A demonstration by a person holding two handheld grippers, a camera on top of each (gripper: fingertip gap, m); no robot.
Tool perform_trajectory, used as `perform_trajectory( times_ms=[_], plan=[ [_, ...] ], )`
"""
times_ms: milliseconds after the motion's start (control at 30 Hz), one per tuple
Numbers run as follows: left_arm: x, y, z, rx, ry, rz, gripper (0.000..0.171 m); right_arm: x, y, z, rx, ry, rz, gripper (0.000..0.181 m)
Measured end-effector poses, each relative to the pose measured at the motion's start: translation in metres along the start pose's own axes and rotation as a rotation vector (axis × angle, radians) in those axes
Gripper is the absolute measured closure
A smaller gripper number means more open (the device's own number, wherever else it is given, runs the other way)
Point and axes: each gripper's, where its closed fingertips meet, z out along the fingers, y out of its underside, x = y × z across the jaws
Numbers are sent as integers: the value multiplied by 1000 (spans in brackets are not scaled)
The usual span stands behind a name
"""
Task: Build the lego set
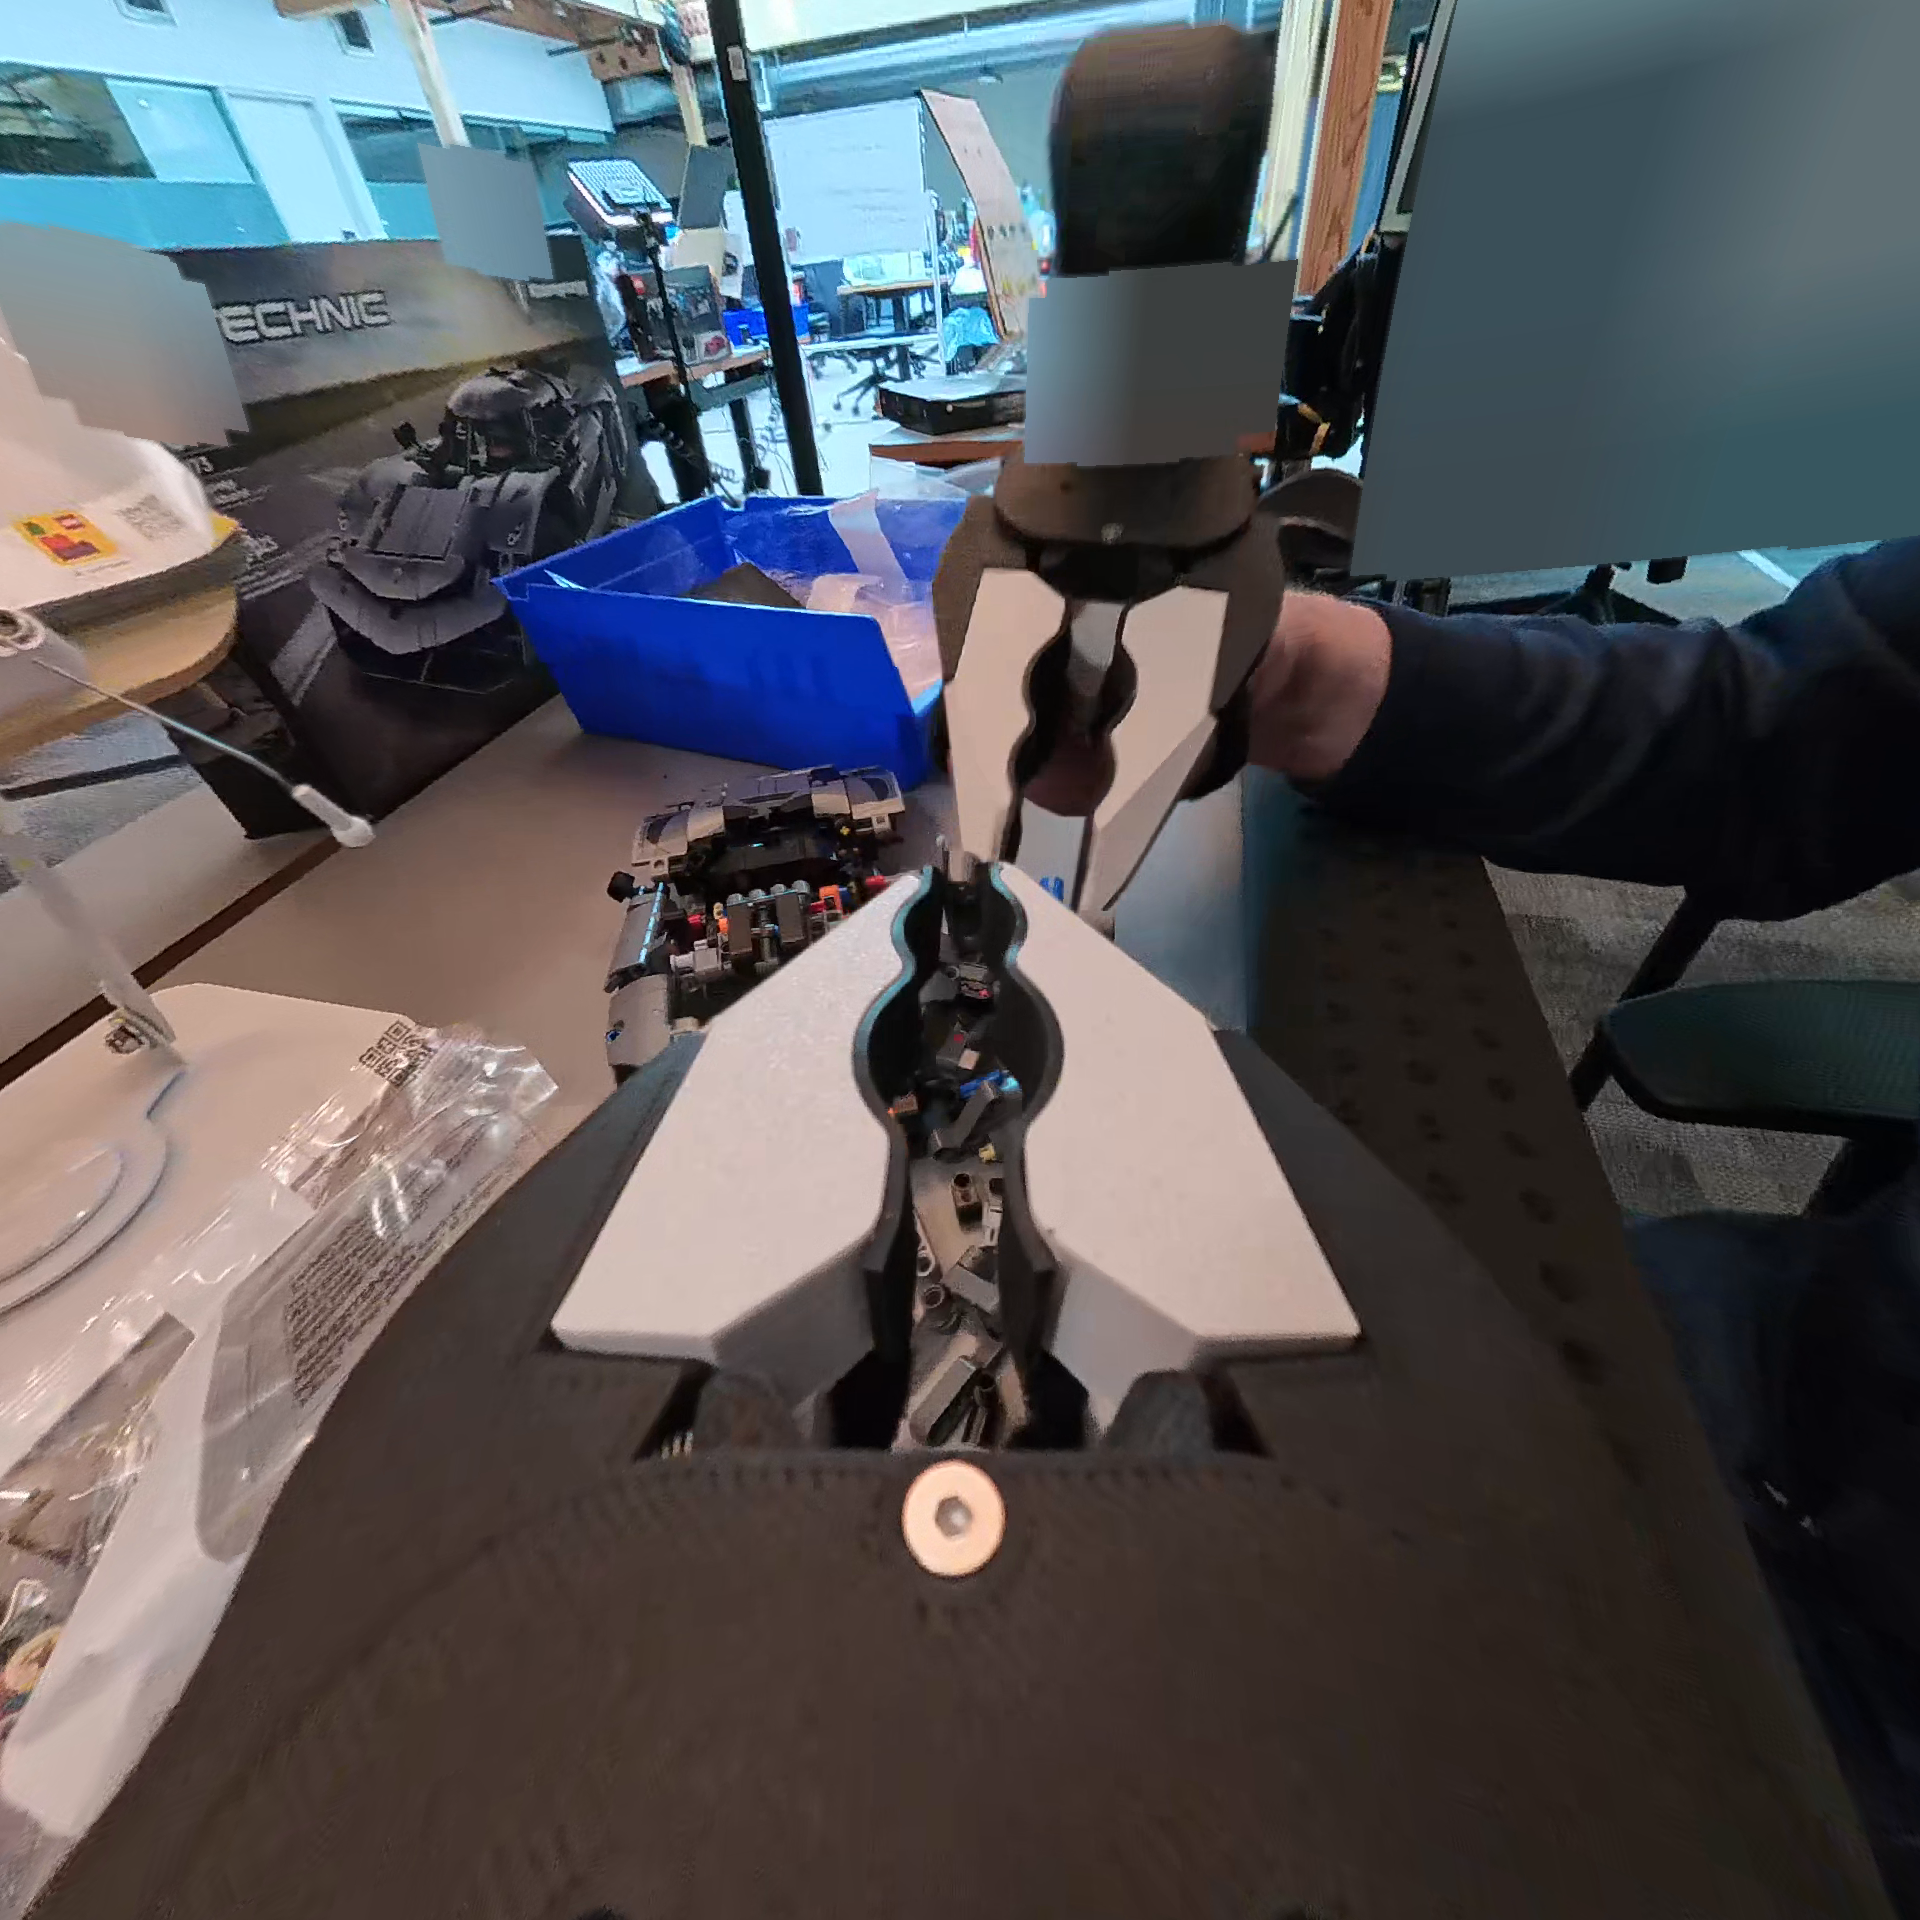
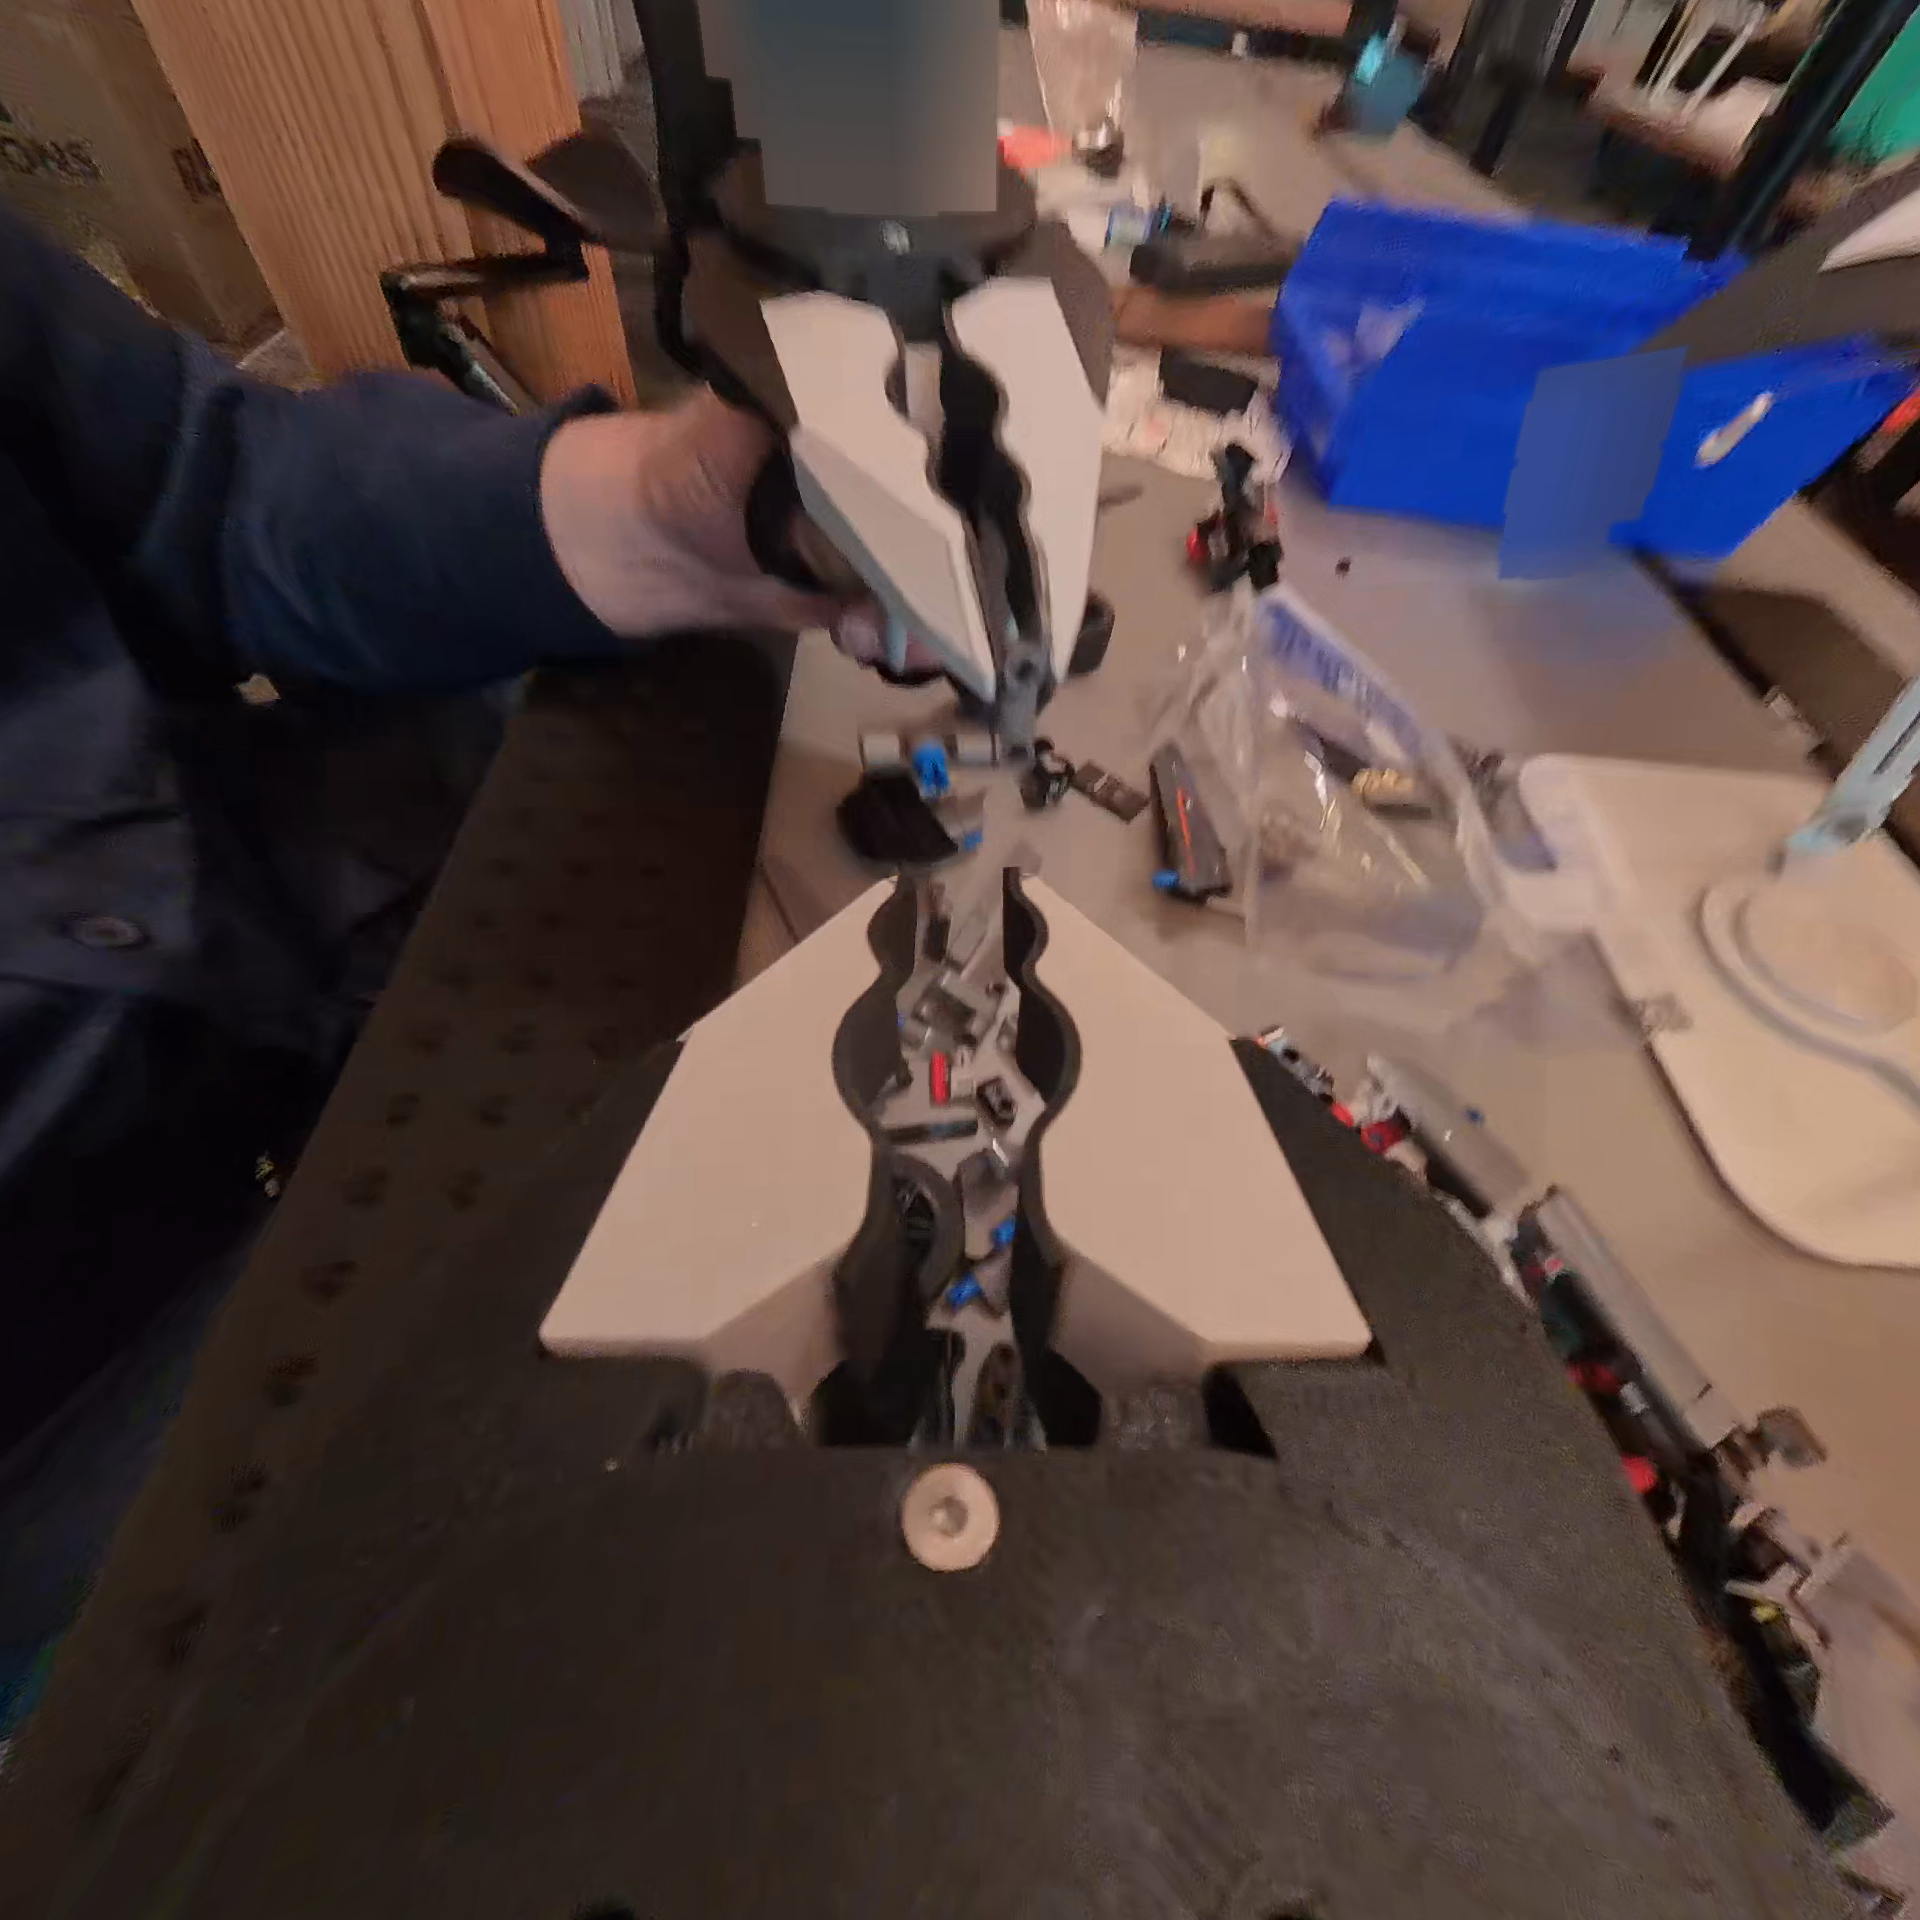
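My left gripper [image 1: 961, 878] is shut on a small grey lego piece [image 2: 1016, 681]. It shows from the front in the right wrist view [image 2: 1003, 696], hanging just above loose lego pieces [image 2: 925, 779] on the grey table. My right gripper [image 2: 956, 883] has its fingers a narrow gap apart with nothing seen between them. It faces the left gripper, tip almost to tip, and also shows in the left wrist view [image 1: 1044, 868]. A partly built dark lego car [image 1: 748, 904] sits on the table just left of both tips. More loose pieces [image 1: 966, 1143] lie under my left fingers.
A blue bin [image 1: 727, 644] and the lego set box [image 1: 416, 499] stand behind the car. Clear plastic bags [image 1: 260, 1195] and a white lamp base [image 1: 62, 1174] lie at the left. A black perforated panel [image 1: 1434, 1039] edges the table by the person's sleeve [image 1: 1610, 727]. The tips of both grippers are at nearly the same place.
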Motion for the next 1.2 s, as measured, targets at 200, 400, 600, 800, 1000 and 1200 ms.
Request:
perform_trajectory(
  times_ms=[200, 400, 600, 800, 1000, 1200],
  plan=[
    [6, 3, 8, -18, 23, 3, 167, -6, -8, 3, 28, -10, -45, 176],
    [7, 0, 8, -3, 40, -10, 167, -8, -13, 0, 62, -20, -29, 171],
    [8, 4, 10, -18, 47, -17, 167, -10, -12, 1, 42, -3, -89, 179],
    [6, -2, 10, 14, 6, 4, 166, -3, -13, -4, 52, 21, -56, 181],
    [7, -12, 2, 10, -134, 265, 146, 5, -19, -15, 126, 5, 40, 181],
    [-10, 3, -5, -62, -189, 226, 155, 13, -9, -16, 90, 43, 68, 181]
  ],
)
